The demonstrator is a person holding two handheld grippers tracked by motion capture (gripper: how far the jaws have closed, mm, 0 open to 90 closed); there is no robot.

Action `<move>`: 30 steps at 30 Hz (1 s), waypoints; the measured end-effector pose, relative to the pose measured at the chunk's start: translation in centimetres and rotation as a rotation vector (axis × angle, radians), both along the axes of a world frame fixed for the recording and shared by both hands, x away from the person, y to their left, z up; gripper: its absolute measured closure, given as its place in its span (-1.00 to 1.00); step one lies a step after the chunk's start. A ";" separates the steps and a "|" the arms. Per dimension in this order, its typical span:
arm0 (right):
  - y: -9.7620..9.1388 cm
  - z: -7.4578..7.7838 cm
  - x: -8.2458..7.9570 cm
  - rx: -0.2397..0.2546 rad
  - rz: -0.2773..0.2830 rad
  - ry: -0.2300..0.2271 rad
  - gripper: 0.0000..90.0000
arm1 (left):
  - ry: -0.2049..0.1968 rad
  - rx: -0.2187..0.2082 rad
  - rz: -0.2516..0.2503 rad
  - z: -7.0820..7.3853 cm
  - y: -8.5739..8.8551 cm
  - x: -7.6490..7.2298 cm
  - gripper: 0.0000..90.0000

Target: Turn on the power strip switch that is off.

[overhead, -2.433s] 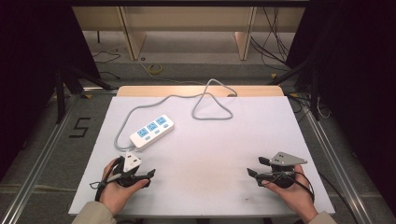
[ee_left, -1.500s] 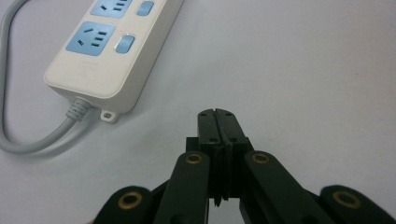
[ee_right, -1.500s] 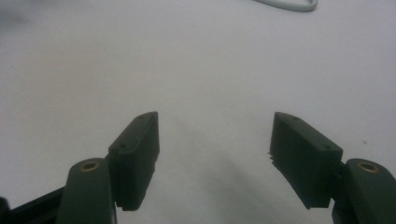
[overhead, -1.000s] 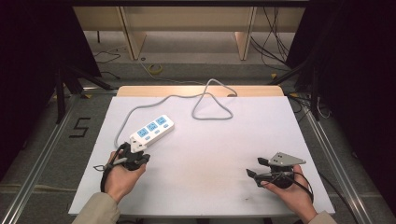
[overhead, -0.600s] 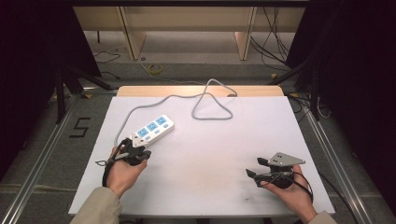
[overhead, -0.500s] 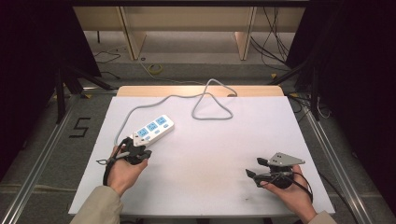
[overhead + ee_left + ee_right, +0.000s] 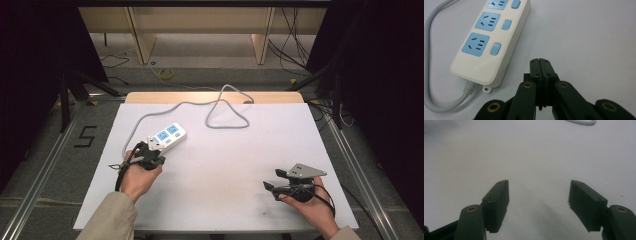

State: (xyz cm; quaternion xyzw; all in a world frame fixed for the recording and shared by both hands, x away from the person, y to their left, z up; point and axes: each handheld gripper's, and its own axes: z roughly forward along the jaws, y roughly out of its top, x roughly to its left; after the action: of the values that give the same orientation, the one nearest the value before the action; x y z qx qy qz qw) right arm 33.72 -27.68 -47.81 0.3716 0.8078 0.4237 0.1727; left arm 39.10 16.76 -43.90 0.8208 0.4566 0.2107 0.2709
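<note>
**Left gripper closed beside the power strip**

Your left gripper (image 7: 151, 150) sits at the near left of the table (image 7: 280, 130), just by the near end of the power strip (image 7: 166, 137). In the left gripper view its jaws are pressed together with nothing between them, their tips (image 7: 540, 64) over bare table just right of the strip's near corner; whether they touch the strip you cannot tell.

The strip lies on the left half of the table, angled from near left to far right, its blue sockets (image 7: 476, 44) and switches (image 7: 495, 48) facing up. Its grey cord (image 7: 227, 107) leaves the near end, curves far along the left side and loops at the far middle of the table.

Your right gripper (image 7: 274, 183) rests at the near right, well apart from the strip. Its jaws stand wide apart over bare table, holding nothing.
</note>
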 end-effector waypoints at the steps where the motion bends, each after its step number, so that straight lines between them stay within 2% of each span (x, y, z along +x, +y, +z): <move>1: 0.0 0.0 0.0 0.001 0.001 0.000 -0.25 | 0.000 0.000 0.002 0.0 -0.1 0.1 1.00; 30: 0.0 0.0 0.0 0.000 0.003 0.000 -0.25 | 0.022 0.037 0.016 1.0 -0.5 3.4 1.00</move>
State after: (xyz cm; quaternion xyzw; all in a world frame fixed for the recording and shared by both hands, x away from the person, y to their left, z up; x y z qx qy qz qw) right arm 33.71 -27.65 -47.79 0.3704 0.8084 0.4238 0.1721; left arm 42.47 16.24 -42.94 0.8243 0.4620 0.2123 0.2490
